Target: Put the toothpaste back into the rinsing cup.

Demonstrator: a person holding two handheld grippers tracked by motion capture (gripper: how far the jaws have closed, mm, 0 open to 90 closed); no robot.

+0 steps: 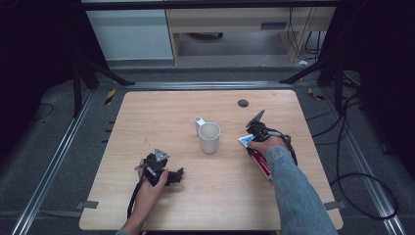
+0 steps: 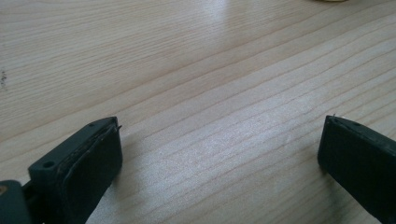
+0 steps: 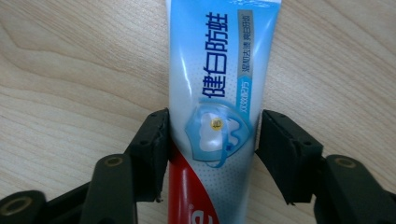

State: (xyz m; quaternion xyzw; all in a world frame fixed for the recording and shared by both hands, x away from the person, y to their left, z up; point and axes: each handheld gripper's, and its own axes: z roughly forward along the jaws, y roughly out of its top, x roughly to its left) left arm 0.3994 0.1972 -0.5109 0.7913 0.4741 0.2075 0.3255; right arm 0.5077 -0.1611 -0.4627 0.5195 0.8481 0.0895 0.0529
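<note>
Two hand-held grippers are on your worktop (image 1: 147,117): the right hand-held gripper (image 3: 212,135) straddles the toothpaste tube (image 3: 219,79) lying flat right of the white mug (image 1: 209,137), one jaw touching, the other barely clear. Nothing looks lifted. The left hand-held gripper (image 2: 219,149) gapes wide, empty; your hand hides the tube's lower end.

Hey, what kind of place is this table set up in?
Probably a lab or recording studio, not a home: the wooden table stands between metal floor rails, black frame legs rise beside it, and loose cables trail over grey carpet.
</note>
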